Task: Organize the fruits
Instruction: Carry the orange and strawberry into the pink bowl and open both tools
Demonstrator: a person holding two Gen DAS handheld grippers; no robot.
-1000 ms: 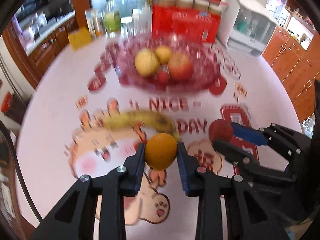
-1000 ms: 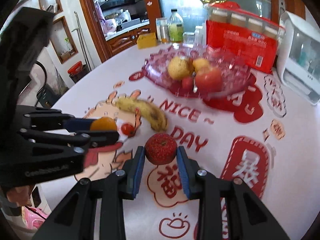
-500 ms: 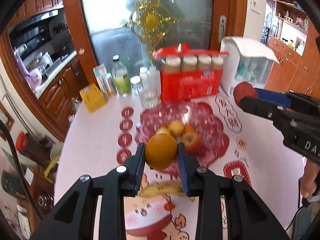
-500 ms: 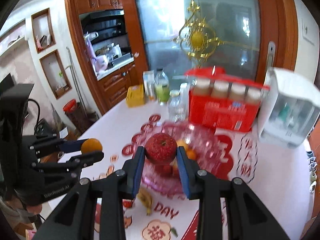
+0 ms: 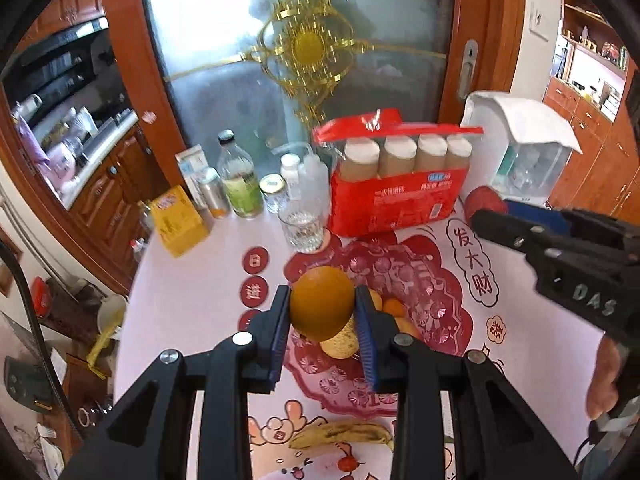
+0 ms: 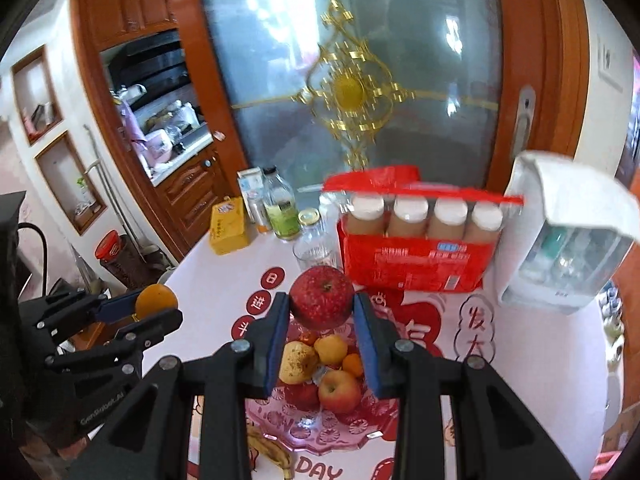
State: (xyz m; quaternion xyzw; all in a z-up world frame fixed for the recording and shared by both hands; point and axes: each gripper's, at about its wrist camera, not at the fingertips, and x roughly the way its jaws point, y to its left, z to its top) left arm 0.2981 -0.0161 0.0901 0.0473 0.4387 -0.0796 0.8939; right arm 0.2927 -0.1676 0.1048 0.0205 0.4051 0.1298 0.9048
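My left tool [image 5: 322,322] clenches an orange [image 5: 322,304]; my right tool [image 6: 321,320] clenches a red apple [image 6: 321,297]. Both fruits hang above the pink glass bowl [image 6: 340,428]. A banana [image 5: 340,434] lies on the surface [image 5: 180,300].

1. I've lifted the left gripper [image 5: 322,334] off the table; a second ago its orange [image 5: 322,303] sat low over the cartoon print, and now it hangs above the pink glass bowl [image 5: 416,280] at frame centre.
2. The banana [image 5: 342,434], earlier just behind that orange, now lies at the bottom of the left wrist view.
3. The right gripper [image 6: 321,330] has risen too: its red apple [image 6: 322,297] now sits over the bowl's far rim, with the bowl's fruit showing below it.
4. In the left wrist view the right gripper has climbed from lower right to the right edge, beside the red carton [image 5: 394,200].
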